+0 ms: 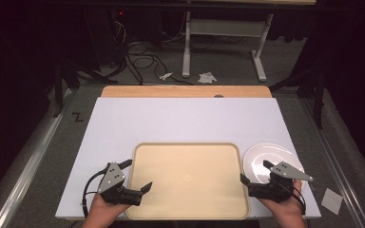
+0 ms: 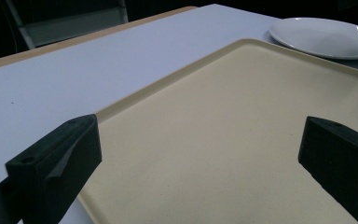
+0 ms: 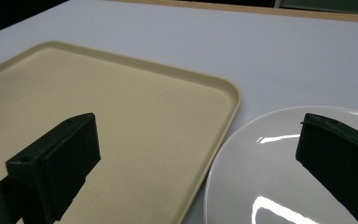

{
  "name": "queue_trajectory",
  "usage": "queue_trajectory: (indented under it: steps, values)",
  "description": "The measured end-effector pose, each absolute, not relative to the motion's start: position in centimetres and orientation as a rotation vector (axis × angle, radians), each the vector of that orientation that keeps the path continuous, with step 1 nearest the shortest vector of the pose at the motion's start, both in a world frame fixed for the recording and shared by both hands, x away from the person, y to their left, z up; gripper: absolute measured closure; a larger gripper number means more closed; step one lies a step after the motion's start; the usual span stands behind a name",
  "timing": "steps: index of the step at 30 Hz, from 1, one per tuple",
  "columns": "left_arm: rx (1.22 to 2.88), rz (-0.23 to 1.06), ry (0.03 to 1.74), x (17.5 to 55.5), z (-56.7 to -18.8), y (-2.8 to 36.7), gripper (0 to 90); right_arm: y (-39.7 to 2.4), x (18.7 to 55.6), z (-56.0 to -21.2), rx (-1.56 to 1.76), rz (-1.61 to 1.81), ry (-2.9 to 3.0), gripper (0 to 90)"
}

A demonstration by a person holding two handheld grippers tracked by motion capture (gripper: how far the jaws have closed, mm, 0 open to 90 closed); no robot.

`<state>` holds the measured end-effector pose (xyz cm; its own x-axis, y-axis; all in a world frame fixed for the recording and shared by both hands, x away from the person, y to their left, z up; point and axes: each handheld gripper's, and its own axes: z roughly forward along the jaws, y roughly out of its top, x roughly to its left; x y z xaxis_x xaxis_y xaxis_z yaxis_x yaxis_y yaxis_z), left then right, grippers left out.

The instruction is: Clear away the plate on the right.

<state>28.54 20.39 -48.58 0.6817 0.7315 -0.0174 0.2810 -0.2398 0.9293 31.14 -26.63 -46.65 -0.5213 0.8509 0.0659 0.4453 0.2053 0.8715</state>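
Note:
An empty beige tray (image 1: 187, 178) lies at the near middle of the white tabletop (image 1: 180, 118). Just off its right edge rests an empty white plate (image 1: 259, 159). My left gripper (image 1: 138, 175) is open at the tray's near left corner, one jaw over the table and one over the tray (image 2: 242, 140). The plate (image 2: 326, 37) lies far across in the left gripper view. My right gripper (image 1: 255, 171) is open too, straddling the tray's right rim (image 3: 233, 93) and the plate (image 3: 270, 177). Nothing lies between either pair of jaws.
A wooden strip (image 1: 185, 91) borders the table's far edge. Beyond it on the floor are a white stand's legs (image 1: 186, 47), cables (image 1: 142, 59) and crumpled paper (image 1: 207, 77). A pale square (image 1: 331, 199) lies on the floor at the near right.

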Motion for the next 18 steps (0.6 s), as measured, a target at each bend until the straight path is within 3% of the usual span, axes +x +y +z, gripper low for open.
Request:
queue_trajectory:
  steps: [18]
  values:
    - [1.792,0.517,0.807,28.67,-48.55,20.66,0.3,-27.72,30.59,-46.07,1.220,1.324,1.983,0.1]
